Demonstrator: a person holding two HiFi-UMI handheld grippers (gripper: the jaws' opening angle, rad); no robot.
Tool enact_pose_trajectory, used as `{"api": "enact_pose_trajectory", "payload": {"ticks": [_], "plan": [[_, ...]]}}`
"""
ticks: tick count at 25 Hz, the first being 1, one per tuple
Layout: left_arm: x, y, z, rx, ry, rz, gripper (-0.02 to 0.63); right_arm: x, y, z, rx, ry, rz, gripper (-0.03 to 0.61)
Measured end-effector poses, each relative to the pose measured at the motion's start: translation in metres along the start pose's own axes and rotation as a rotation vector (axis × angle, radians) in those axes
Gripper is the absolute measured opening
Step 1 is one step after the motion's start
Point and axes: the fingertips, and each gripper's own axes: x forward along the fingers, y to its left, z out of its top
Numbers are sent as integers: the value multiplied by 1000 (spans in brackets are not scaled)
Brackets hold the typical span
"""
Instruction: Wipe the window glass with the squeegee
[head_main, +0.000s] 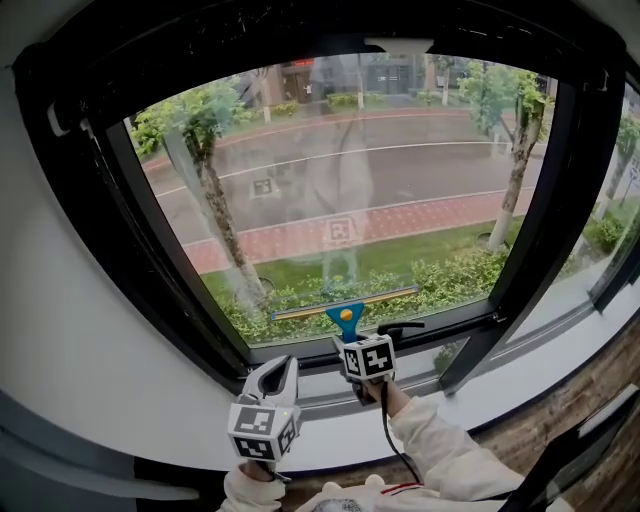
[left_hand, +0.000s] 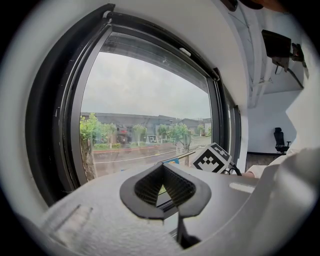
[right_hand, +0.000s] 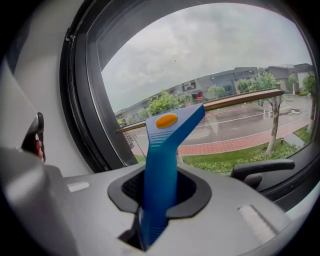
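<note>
A squeegee with a blue handle (right_hand: 162, 165) and an orange button has its long blade (head_main: 345, 303) pressed against the lower part of the window glass (head_main: 340, 170). My right gripper (head_main: 356, 338) is shut on the handle, just below the pane's bottom edge. The blade (right_hand: 200, 109) runs across the glass in the right gripper view. My left gripper (head_main: 277, 378) hangs lower left of it near the sill, shut with nothing between its jaws (left_hand: 162, 186). A wet streak runs down the glass above the blade.
A thick black window frame (head_main: 90, 200) surrounds the pane. A black window handle (head_main: 400, 327) sticks out at the bottom frame right of the squeegee. A white sill (head_main: 520, 350) runs below, with a vertical black mullion (head_main: 545, 210) at the right.
</note>
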Motion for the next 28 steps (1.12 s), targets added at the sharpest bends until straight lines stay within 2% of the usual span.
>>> {"api": "enact_pose_trajectory", "payload": {"ticks": [8,15,28], "plan": [[1,0,-2,-2,5,5,0,2,-7,-11,7,28,-22,91],[2,0,-7,-6,17,8,0,10,-16,-33,57,74,-20,91],[3,1,-11,-8,27,14,0,17,-21,-46,53,111,-27,91]]}}
